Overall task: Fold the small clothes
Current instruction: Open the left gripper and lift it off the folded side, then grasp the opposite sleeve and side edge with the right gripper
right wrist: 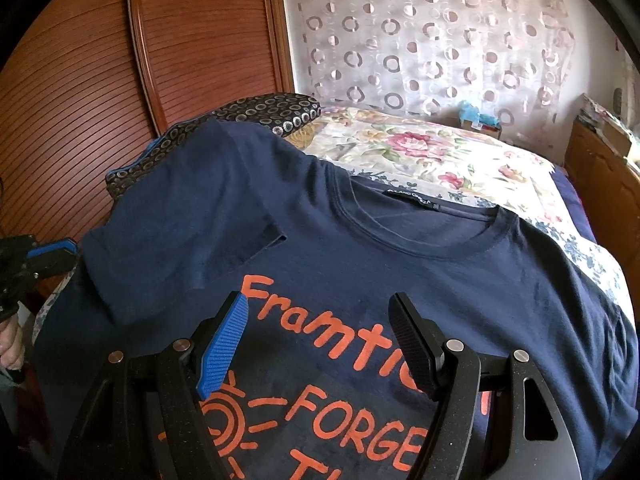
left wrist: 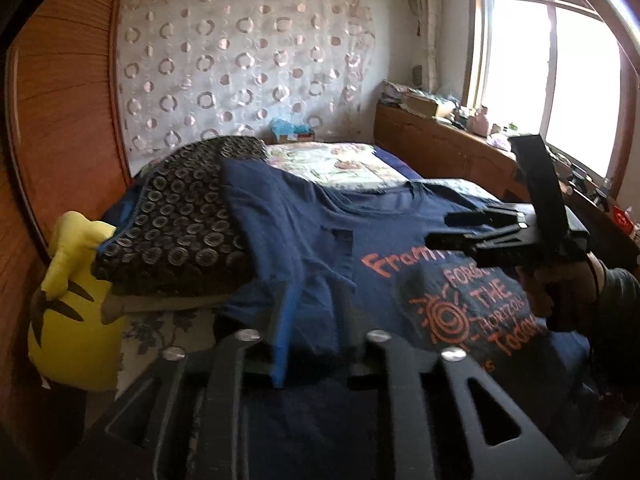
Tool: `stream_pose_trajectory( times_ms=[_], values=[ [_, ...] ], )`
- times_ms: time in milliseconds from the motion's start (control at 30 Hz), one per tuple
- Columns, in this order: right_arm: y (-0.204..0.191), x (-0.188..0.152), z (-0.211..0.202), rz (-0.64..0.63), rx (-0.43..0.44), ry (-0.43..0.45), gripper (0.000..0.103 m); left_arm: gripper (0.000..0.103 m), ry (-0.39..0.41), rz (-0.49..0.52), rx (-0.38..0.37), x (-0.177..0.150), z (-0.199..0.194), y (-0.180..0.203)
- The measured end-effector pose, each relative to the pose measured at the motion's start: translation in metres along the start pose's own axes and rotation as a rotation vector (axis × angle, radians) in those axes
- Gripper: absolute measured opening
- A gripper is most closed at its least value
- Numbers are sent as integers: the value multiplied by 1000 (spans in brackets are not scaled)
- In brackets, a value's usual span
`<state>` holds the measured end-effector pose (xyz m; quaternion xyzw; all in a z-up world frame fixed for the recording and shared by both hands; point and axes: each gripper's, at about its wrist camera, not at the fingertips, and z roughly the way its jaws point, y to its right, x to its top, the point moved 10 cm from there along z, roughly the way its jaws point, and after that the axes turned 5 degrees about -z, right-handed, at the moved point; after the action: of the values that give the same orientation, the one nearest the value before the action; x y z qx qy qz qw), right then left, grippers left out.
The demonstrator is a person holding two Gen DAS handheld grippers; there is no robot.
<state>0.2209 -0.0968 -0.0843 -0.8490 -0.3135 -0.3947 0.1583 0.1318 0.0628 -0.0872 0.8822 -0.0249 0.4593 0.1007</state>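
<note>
Behind the bed (right wrist: 500,160) hangs a pale curtain with ring patterns (right wrist: 420,32), and a brown slatted wardrobe door (right wrist: 200,40) stands on the left side. On the bed, over a floral sheet (right wrist: 440,152), lies a navy T-shirt (right wrist: 400,240) with orange letters, front side up and collar toward the curtain. One sleeve (right wrist: 180,232) is folded inward and lies on the chest part. Near that shoulder there is a dark cushion with circle pattern (left wrist: 180,216), and the shirt's shoulder rests partly on it. A yellow plush toy (left wrist: 72,312) sits beside the cushion, at the bed edge.

The right gripper (right wrist: 320,344) hovers over the printed letters with its two fingers spread wide and nothing between them; one finger has a blue pad (right wrist: 224,348). The left gripper (left wrist: 312,320) is low at the shirt's side edge. Its fingers are also apart, but the picture is blurred there, and I cannot tell if cloth is between them.
</note>
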Motion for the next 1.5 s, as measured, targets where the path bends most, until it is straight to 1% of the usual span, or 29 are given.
stream_pose_trajectory(
  times_ms=[33, 67, 233, 267, 300, 367, 467, 600, 767, 933, 1167, 1367, 1500],
  values=[
    [0, 0, -2, 0, 0, 1, 75, 35, 14, -8, 2, 4, -2, -1],
    [0, 0, -4, 0, 1, 2, 75, 41, 26, -16, 4, 6, -4, -2],
    [5, -6, -18, 7, -2, 15, 75, 42, 65, -21, 31, 15, -10, -5],
    [6, -7, -21, 10, -2, 18, 75, 49, 71, -21, 30, 16, -11, -4],
    [8, -8, -25, 13, -2, 22, 75, 66, 75, -19, 25, 17, -11, -3],
    [10, -12, -33, 18, -6, 30, 75, 79, 90, -15, 16, 21, -14, 1],
    [14, -19, -46, 27, -10, 47, 75, 80, 94, -5, 19, 23, -13, 8],
    [21, -30, -64, 53, -22, 66, 75, 81, 112, -1, 56, 27, -14, 13],
    [27, -41, -88, 37, -92, 95, 75, 81, 106, -8, 50, 29, -11, 24],
    [34, -52, -110, 52, -126, 118, 75, 81, 101, -3, 37, 28, -9, 36],
    [52, -75, -131, 88, -178, 114, 75, 81, 98, 0, 23, 22, -6, 53],
    [82, -94, -146, 134, -256, 96, 75, 81, 75, 7, 1, 14, 3, 67],
    [114, -112, -157, 189, -317, 76, 75, 81, 64, 13, -16, 8, 8, 78]
  ],
)
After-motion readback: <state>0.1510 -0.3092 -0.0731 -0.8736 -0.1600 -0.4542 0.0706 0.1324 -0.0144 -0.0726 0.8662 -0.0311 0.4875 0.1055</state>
